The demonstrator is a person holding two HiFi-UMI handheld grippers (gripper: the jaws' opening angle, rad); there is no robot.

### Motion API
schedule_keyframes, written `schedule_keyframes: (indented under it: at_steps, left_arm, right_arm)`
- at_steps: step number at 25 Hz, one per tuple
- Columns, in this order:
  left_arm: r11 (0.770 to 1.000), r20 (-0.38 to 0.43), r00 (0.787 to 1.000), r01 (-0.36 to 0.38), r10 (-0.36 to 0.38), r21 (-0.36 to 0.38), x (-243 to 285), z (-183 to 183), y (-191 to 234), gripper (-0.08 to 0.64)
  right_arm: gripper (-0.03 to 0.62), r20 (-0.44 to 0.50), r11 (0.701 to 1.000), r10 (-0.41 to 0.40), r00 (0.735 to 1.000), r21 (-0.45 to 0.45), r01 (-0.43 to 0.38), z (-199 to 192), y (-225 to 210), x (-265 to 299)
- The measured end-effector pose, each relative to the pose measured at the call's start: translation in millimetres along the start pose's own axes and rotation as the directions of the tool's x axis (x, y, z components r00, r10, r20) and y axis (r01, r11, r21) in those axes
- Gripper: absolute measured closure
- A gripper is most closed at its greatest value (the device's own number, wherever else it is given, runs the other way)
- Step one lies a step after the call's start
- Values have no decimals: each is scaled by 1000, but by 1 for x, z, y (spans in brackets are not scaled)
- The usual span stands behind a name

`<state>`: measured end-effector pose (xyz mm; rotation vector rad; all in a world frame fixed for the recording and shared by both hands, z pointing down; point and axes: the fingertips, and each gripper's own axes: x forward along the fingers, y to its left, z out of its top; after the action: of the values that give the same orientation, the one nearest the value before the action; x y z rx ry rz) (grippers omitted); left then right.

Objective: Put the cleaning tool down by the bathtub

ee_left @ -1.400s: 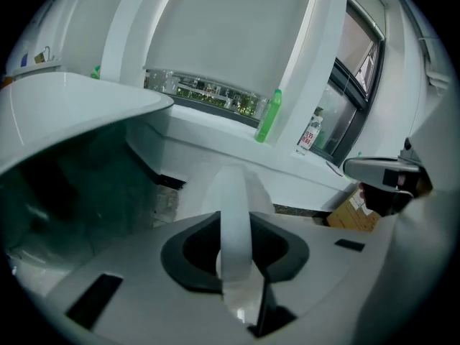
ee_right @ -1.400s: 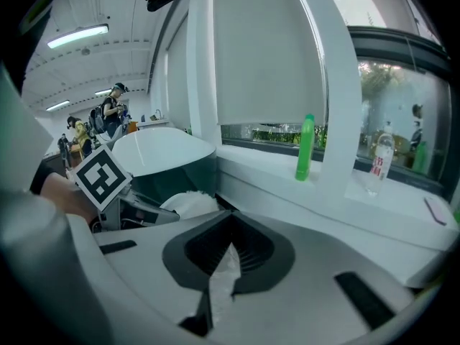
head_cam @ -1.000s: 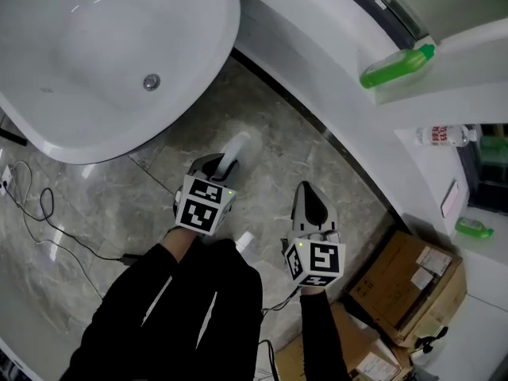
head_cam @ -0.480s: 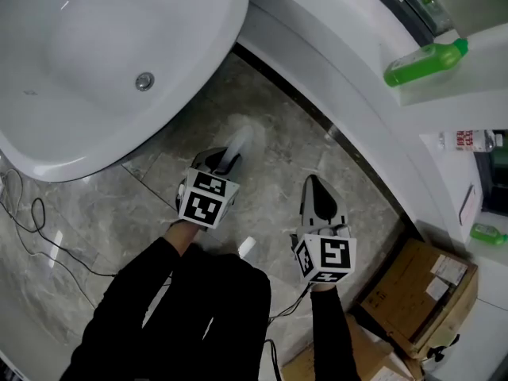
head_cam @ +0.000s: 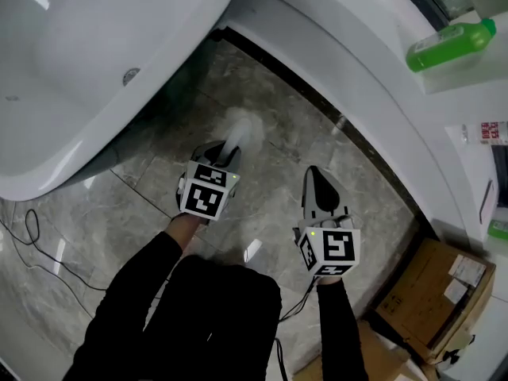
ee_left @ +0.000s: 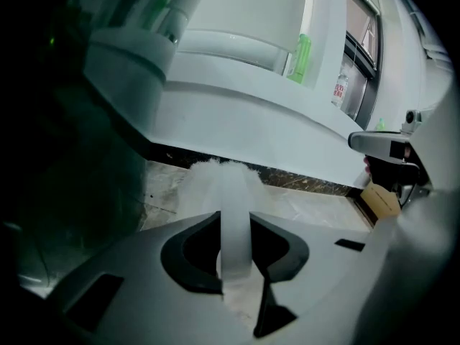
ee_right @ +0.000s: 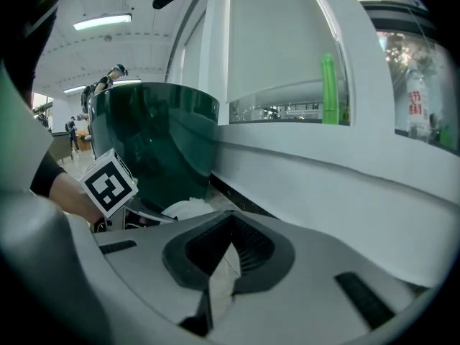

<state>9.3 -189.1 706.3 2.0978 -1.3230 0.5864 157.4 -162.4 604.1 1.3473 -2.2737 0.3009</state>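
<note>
The white bathtub (head_cam: 87, 62) fills the upper left of the head view. My left gripper (head_cam: 225, 155) is shut on the white handle of the cleaning tool (head_cam: 240, 127). Its fluffy white head hangs just over the grey marble floor, a short way right of the tub's side. In the left gripper view the handle (ee_left: 234, 218) runs up between the jaws to the fluffy head (ee_left: 212, 178). My right gripper (head_cam: 312, 179) hovers to the right of the tool, shut and empty. In the right gripper view the right gripper (ee_right: 219, 272) holds nothing, and the tub's side (ee_right: 154, 139) looks dark.
A curved white ledge (head_cam: 357, 70) runs along the right, with a green bottle (head_cam: 448, 44) and a red-labelled bottle (head_cam: 492, 132) on it. Cardboard boxes (head_cam: 432, 292) stand at the lower right. A black cable (head_cam: 40, 244) lies on the floor at the left.
The view has shifted, so the bathtub slides up and left and the ledge right. The tool's head now sits a little farther forward. Both grips look unchanged.
</note>
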Motion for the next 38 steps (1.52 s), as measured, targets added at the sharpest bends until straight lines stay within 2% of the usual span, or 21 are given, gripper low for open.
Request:
schedule_keyframes:
  at_steps: [13,25,28,38]
  left_arm:
    - [1000,-13,1000,-11,11,-13,54,-32,24,466]
    - [999,-46,998,-32,32,-5,79,-56,38,466]
    - [999,-61,997,-42,42,3,84,-62,40,466]
    - [997,-117,991,-73,72,-6,104,-76,49,466]
  right_arm:
    - [592,-28,999,33,999,-9,-33,-61,4,62]
    - [592,-74,987,153,986,55,-149,-101,44,115]
    - [592,-89,985,154,984,91,-146,-110,45,124]
    - [592,-136,982,169,976,109,-155,-130,52,140]
